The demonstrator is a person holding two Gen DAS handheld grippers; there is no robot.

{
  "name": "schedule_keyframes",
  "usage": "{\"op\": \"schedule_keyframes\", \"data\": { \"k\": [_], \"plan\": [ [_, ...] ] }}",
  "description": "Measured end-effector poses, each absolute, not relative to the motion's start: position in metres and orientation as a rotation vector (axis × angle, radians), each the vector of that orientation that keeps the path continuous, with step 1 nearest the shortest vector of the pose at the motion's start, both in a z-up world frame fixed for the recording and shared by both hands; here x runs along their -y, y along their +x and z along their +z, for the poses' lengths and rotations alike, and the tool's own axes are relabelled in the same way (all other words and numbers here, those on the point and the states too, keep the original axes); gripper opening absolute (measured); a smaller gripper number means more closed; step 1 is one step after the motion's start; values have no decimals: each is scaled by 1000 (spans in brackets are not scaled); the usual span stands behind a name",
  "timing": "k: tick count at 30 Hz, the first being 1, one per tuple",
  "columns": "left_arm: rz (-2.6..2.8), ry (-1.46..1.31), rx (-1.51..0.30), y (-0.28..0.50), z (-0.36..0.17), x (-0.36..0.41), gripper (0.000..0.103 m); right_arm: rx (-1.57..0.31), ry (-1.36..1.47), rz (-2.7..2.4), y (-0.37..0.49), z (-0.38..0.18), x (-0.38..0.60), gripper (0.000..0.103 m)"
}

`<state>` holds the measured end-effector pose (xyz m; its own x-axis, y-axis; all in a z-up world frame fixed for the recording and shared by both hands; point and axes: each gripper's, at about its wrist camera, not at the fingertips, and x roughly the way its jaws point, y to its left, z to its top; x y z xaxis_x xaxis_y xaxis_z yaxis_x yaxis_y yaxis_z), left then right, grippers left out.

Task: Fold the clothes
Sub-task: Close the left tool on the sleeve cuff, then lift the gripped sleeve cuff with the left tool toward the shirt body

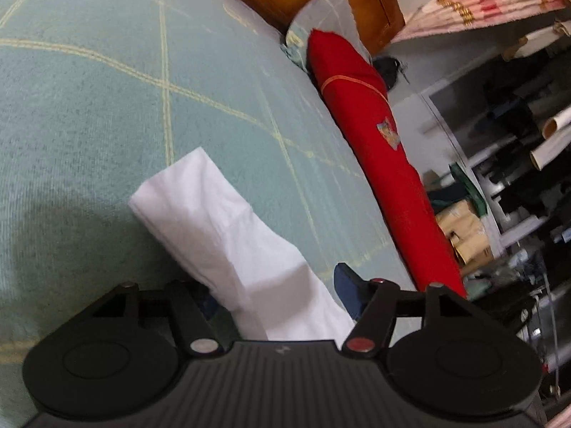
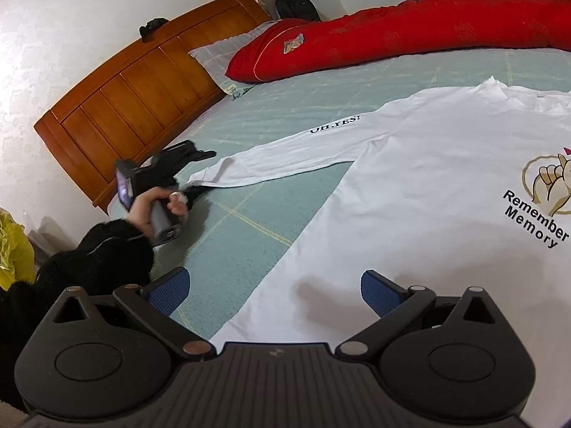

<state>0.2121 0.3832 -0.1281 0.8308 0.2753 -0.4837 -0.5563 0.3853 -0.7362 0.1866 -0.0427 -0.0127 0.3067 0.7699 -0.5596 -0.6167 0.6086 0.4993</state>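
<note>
Left gripper [image 1: 282, 292] wide around sleeve cuff [image 1: 200, 207]; right gripper [image 2: 274, 292] spread over shirt hem [image 2: 285, 321]

The left gripper [image 1: 274, 296] sits with its jaws spread, and the white sleeve [image 1: 228, 228] runs between them. A bare left hand [image 2: 157, 210] in a black fuzzy cuff grips its handle. The right gripper [image 2: 274, 292] hovers open, low over the shirt's hem, fingers [image 2: 380, 294] wide apart.
</note>
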Motion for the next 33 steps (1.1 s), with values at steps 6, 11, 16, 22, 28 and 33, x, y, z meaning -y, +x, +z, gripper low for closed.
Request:
{"op": "schedule_keyframes", "data": {
  "k": [6,11,16,22,28,33],
  "plan": [
    [522,-1040,-269,204,-131,-380,65,-836,199,911,185,-9,47,103],
    [524,-1042,-265,214,-125,-382,80,-822,210,908,186,-7,52,103],
    [456,-1051,-249,222,-116,-381,81,-824,207,910,186,-8,50,103],
    [426,-1077,-278,230,-124,-384,84,-823,212,906,186,-8,52,103],
    [383,-1065,-274,236,-107,-377,85,-812,211,913,184,-5,53,103],
    [328,-972,-289,242,-87,-370,91,-809,217,906,183,-4,55,103]
  ]
}}
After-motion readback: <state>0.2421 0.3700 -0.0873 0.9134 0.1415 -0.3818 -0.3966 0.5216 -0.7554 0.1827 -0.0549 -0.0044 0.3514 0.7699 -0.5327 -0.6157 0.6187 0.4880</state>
